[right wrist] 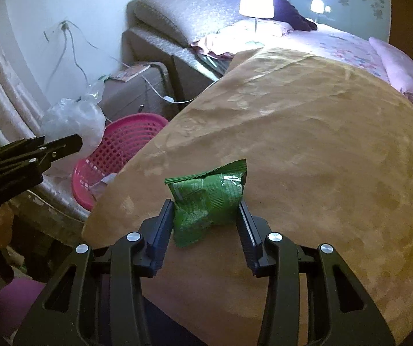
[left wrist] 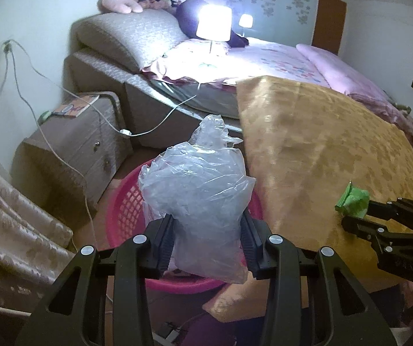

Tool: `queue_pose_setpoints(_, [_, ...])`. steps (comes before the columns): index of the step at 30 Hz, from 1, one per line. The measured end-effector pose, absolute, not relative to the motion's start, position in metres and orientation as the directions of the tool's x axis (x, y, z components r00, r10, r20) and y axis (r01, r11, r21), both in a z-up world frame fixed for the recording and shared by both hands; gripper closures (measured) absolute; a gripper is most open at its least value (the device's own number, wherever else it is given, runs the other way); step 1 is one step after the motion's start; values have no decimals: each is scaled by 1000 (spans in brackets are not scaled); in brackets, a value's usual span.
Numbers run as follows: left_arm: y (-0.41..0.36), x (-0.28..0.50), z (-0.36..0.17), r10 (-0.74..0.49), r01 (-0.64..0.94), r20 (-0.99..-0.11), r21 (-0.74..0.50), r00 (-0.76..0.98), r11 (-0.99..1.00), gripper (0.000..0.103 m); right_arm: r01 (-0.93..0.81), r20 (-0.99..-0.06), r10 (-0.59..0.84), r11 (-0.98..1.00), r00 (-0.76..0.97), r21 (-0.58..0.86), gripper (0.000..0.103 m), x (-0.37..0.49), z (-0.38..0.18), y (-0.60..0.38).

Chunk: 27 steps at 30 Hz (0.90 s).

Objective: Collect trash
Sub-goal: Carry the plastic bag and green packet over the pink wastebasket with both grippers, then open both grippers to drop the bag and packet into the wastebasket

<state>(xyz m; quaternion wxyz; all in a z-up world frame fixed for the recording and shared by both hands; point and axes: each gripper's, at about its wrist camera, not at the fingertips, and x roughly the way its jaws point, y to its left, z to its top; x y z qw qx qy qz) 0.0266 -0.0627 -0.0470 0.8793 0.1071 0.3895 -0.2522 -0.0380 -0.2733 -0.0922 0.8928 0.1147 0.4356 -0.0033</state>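
We count 2 grippers: left gripper [left wrist: 206, 240] w/ 1 clear plastic bag [left wrist: 197, 199] btwn its pads, right gripper [right wrist: 206, 230] w/ 1 green snack wrapper [right wrist: 206, 199]. 1 pink basket [left wrist: 125, 201] on the floor, w/ some scraps inside we can't count. 1 gold-cloth table [left wrist: 321, 150]. 1 bed [left wrist: 264, 57], 1 nightstand [left wrist: 70, 147]. 2 lit lamps: 1 big [left wrist: 213, 23], 1 small farther back [left wrist: 245, 20]. 1 pink plush [left wrist: 119, 3] on the headboard, plus approx. 1 heap of other toys, too blurry to tally.

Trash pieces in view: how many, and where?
2. Clear plastic bag gripped in the left claw over the pink basket; green wrapper in the right claw above the table. The basket may hide more.
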Motion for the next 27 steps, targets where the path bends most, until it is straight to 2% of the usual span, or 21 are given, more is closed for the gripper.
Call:
queue_pose_setpoints(15, [-38, 66, -67, -312, 443, -779, -49, 544, 895, 65, 45, -777, 160, 971, 609, 235, 61, 3, -88, -243])
queue_pose_setpoints(27, [-32, 92, -94, -268, 417, -810, -32, 522, 908, 64, 19, -775, 184, 969, 604, 245, 61, 42, -87, -227])
